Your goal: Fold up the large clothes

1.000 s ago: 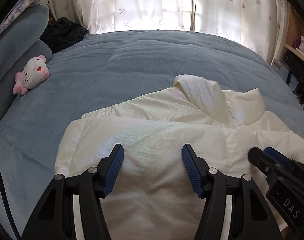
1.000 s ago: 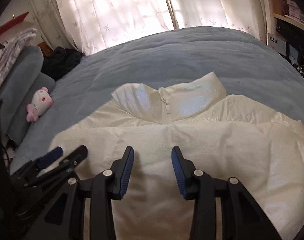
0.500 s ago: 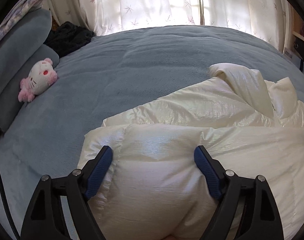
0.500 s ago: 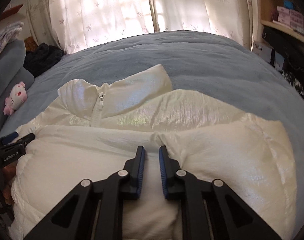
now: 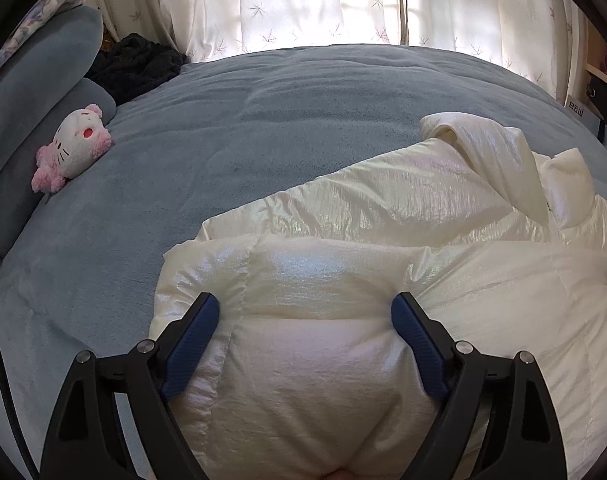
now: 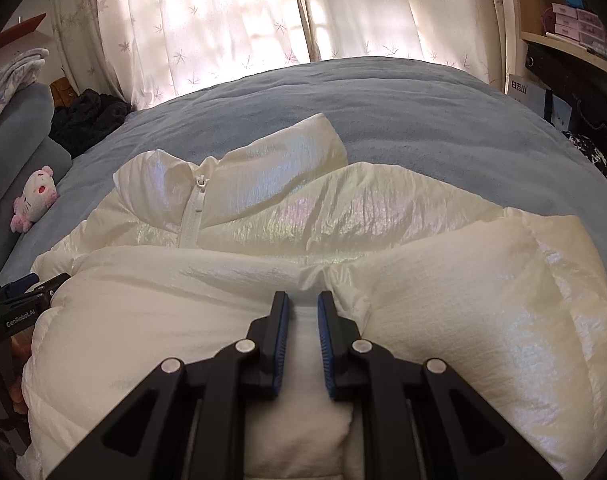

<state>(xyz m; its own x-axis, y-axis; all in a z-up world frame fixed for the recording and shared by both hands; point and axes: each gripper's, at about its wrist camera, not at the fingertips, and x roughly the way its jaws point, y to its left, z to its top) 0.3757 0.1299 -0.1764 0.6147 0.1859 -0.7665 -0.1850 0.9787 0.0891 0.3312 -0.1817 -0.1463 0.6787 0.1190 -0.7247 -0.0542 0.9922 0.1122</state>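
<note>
A puffy white jacket (image 5: pixel 383 248) lies on the blue bed, collar and zipper (image 6: pixel 195 208) at its far side, its near part folded over. My left gripper (image 5: pixel 305 312) is open wide, its blue pads pressed against a bulge of the jacket's left side. My right gripper (image 6: pixel 303 312) is shut on a pinch of the jacket (image 6: pixel 423 288) near its middle front. The left gripper also shows at the left edge of the right wrist view (image 6: pixel 27 292).
The blue bed cover (image 5: pixel 263 120) spreads beyond the jacket to the curtains. A pink and white plush toy (image 5: pixel 75 148) lies by grey pillows (image 5: pixel 31 92) at the left. Dark clothing (image 5: pixel 135 64) sits at the far left corner. Shelves and boxes (image 6: pixel 575 28) stand at the right.
My right gripper closed on the jacket fabric. My left gripper moved left onto the jacket's left side, staying open. The jacket bulges more around both.
</note>
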